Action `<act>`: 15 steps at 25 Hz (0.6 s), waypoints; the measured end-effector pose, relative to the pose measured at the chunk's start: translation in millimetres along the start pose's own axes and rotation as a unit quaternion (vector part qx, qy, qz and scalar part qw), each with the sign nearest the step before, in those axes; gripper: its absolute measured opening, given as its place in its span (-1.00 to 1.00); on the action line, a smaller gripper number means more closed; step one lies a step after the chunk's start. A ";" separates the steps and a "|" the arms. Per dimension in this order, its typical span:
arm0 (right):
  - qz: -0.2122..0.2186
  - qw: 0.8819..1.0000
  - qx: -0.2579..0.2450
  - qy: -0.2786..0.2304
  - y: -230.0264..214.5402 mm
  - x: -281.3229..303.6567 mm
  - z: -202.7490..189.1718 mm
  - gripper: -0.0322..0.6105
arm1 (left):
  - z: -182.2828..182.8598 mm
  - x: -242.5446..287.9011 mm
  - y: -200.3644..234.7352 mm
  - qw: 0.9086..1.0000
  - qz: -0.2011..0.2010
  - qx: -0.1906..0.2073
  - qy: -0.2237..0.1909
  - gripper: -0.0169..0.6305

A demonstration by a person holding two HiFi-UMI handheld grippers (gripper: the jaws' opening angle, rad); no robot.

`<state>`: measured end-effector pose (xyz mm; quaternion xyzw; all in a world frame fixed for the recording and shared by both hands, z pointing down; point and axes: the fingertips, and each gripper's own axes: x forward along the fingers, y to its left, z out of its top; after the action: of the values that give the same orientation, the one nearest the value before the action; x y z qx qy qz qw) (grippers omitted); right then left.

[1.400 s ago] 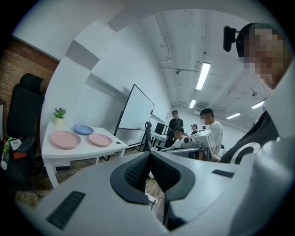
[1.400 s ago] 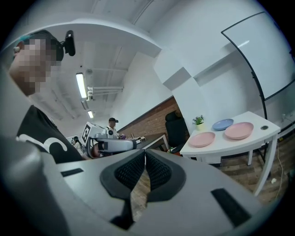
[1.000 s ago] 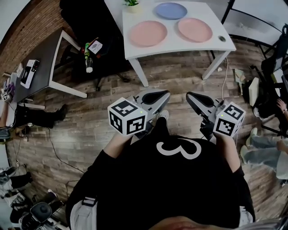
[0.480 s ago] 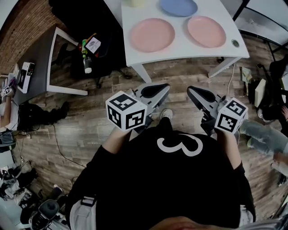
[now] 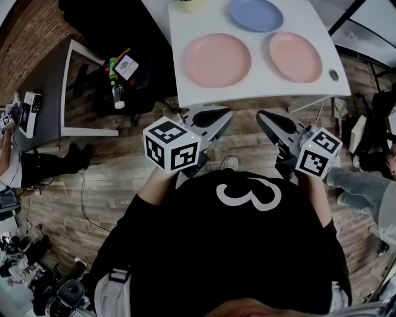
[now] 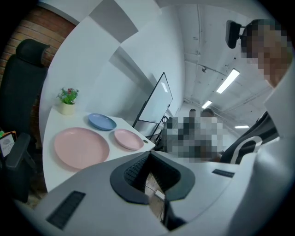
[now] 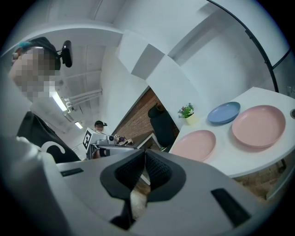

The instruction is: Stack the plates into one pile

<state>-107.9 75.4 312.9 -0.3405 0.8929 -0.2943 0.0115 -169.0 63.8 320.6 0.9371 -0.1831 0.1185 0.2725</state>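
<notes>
Three plates lie apart on a white table (image 5: pixel 185 96): a large pink plate (image 5: pixel 218 60) at the left, a smaller pink plate (image 5: pixel 295 57) at the right and a blue plate (image 5: pixel 255 13) behind them. My left gripper (image 5: pixel 213 116) and right gripper (image 5: pixel 267 117) hover side by side just short of the table's near edge, both shut and empty. The left gripper view shows the large pink plate (image 6: pixel 81 147), the small pink plate (image 6: pixel 128 139) and the blue plate (image 6: pixel 102 122) beyond my shut left gripper (image 6: pixel 150 173). My right gripper (image 7: pixel 144 173) is shut too.
A small potted plant (image 5: pixel 189 5) stands at the table's back left corner and a small round dark item (image 5: pixel 333 75) near its right edge. A dark desk (image 5: pixel 37 80), a black chair and bottles (image 5: pixel 117 93) stand to the left on the wood floor. Seated people are at the right edge.
The table and plates have come closer and now sit lower in the head view. Both grippers have advanced toward the table edge, still shut.
</notes>
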 end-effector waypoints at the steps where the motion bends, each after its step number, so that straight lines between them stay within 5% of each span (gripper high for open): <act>1: 0.000 1.000 -0.004 -0.002 0.4 2.4 4.7 -0.82 | 5.1 -1.3 3.4 1.000 -0.001 0.003 -0.002 -0.90; 15: 0.008 1.000 -0.013 -0.020 -23.5 8.5 43.7 -0.82 | 45.0 -0.6 34.2 0.999 0.027 0.002 -0.037 -0.90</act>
<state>-90.6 33.6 290.8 -0.3390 0.8992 -0.2753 0.0272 -177.9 12.2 299.4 0.9361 -0.2186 0.0912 0.2600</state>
